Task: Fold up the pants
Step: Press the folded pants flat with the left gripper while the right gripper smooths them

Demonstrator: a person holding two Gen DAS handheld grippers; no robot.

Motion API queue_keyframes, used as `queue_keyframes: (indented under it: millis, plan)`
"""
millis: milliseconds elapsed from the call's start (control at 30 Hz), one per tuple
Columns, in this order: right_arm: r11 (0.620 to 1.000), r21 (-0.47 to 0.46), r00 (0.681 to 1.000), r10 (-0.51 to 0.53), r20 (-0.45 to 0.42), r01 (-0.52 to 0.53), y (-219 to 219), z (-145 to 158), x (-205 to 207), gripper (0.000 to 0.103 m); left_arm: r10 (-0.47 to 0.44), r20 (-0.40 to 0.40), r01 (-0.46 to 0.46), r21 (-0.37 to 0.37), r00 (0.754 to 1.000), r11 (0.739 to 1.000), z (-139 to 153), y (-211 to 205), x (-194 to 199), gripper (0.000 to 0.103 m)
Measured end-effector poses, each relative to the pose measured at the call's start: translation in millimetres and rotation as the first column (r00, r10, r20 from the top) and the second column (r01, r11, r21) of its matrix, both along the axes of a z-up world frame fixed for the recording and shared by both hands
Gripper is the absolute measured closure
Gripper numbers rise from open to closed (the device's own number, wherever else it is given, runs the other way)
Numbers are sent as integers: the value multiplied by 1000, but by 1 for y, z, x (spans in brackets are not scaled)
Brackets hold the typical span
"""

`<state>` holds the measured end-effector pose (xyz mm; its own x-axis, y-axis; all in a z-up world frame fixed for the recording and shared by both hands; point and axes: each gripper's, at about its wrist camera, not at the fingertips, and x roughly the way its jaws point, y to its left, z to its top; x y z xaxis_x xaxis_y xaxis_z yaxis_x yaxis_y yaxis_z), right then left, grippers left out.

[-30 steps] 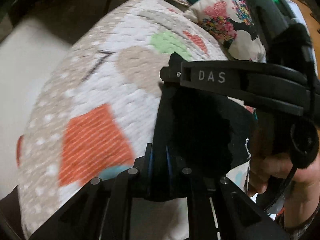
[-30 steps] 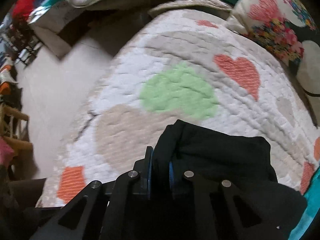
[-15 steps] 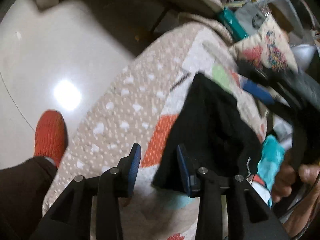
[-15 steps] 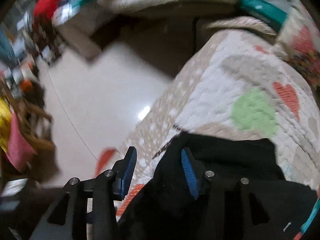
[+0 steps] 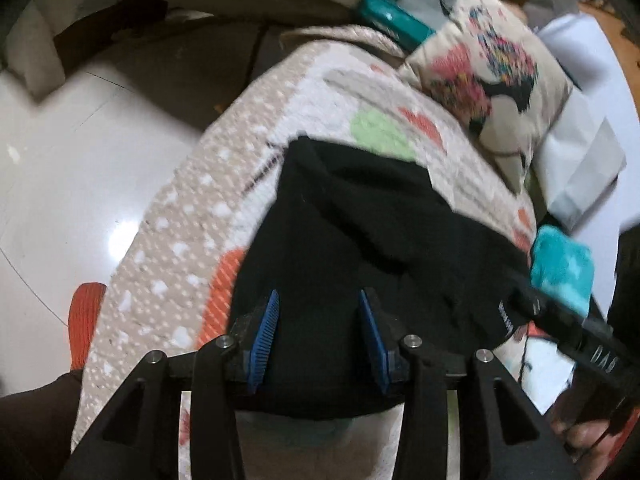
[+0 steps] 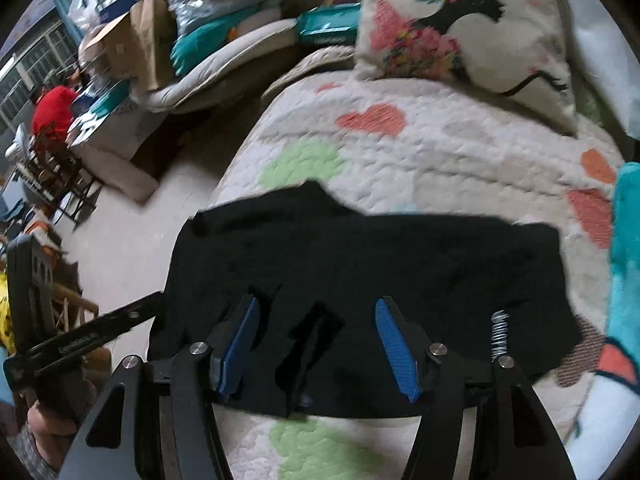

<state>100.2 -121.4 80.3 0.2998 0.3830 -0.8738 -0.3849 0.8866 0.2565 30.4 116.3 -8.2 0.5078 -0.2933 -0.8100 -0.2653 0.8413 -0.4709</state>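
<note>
**Both grippers letting go of the folded pants**

Since a sec ago both grippers are backing off: the left gripper (image 5: pixel 318 330) and right gripper (image 6: pixel 316 338) were each pinched shut on black cloth then, and their jaws have just been opening, w/ nothing clamped now. Left jaws are standing moderately apart, right jaws wider; blue pads on both are showing bare, cloth lying below and beyond them rather than squeezed between.

The pants (image 5: pixel 360 248) are lying as a dark, roughly rectangular bundle on the quilt (image 6: pixel 440 148), spreading out ahead of both sets of jaws and running under the fingertips. Far beyond the jaws, a patterned pillow (image 6: pixel 460 20) is sitting at the head of the bed. Off to the right gripper's right side a teal cloth (image 6: pixel 628 260) is lying near the pants' edge.

Fold is looking mostly done, prob. needing only a tidy-up.

Risks from here, as I'm judging it:
- bundle's left edge is sitting close to the bed's edge, so a nudge outward could be sliding it floorwards;
- a fingertip dragging thru the top layer while pulling away could be undoing the fold;
- far edge is looking uneven, so another fold could be coming out lopsided.
</note>
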Motion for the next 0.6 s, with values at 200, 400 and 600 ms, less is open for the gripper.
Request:
queue_keyframes:
  millis: [200,400,600]
  plan:
    - [985,-109,988,127,-90,-136,63,-36,24,38,-28,-21,28,27,999,999,-6,-9,-6,62]
    - [977,-189,993,-111,-33,103,28,-44,46,33,52,-43,-56,-97,998,994,-9,4,-15,62]
    - [987,-45,987,154,-34,-155,91,-15,46,33,104,-27,-106,-123,994,987,-11,2,-27,62]
